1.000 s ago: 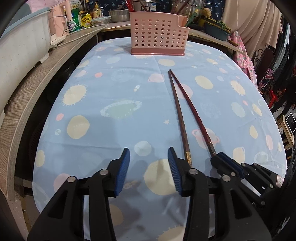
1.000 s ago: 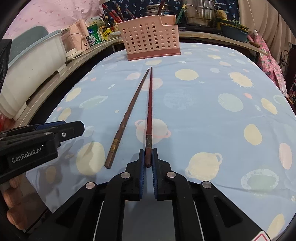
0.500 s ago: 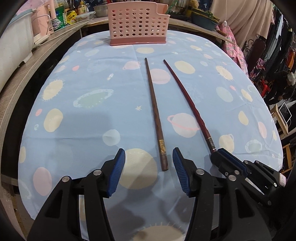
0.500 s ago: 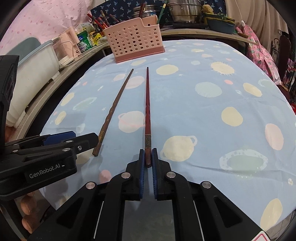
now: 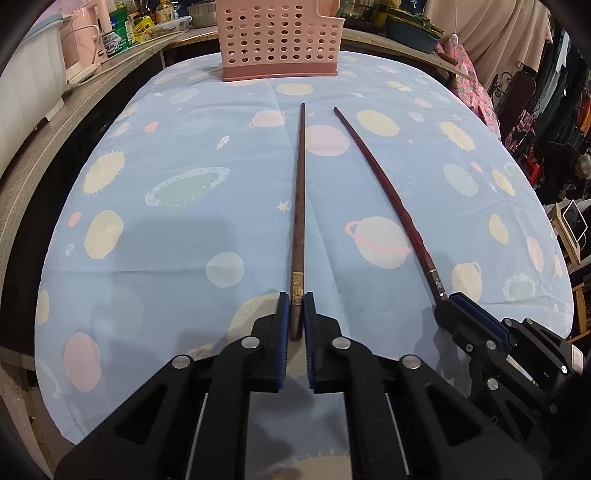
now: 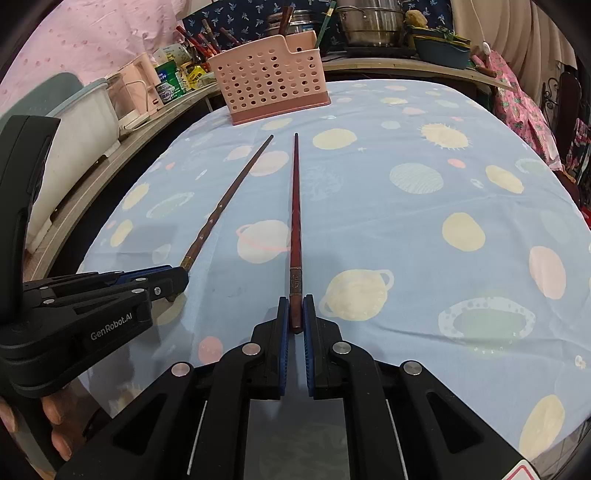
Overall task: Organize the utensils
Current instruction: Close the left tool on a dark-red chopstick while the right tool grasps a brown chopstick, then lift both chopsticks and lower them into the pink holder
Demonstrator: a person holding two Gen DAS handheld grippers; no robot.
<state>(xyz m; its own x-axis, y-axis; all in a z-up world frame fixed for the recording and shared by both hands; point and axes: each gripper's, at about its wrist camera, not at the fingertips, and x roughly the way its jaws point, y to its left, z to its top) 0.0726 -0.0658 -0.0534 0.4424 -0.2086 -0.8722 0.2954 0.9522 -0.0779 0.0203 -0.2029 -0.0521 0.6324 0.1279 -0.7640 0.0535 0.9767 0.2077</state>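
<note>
Two long dark chopsticks lie on a blue planet-print tablecloth [image 5: 166,221]. My left gripper [image 5: 296,306] is shut on the thick end of the brown chopstick [image 5: 300,192], which also shows in the right wrist view [image 6: 229,199]. My right gripper [image 6: 296,308] is shut on the thick end of the red chopstick [image 6: 295,206], which also shows in the left wrist view [image 5: 388,192]. Both chopsticks point toward a pink perforated utensil basket [image 5: 279,40] at the table's far edge, also seen in the right wrist view [image 6: 271,86].
A wooden counter [image 5: 40,147] runs along the left with a white appliance [image 5: 26,81], jars and bottles [image 6: 170,81]. Pots [image 6: 369,22] and a basin [image 6: 441,48] stand behind the basket. Clothes and furniture [image 5: 554,129] crowd the right side.
My left gripper moved right over the brown chopstick's end and shut on it. My right gripper stayed shut on the red chopstick.
</note>
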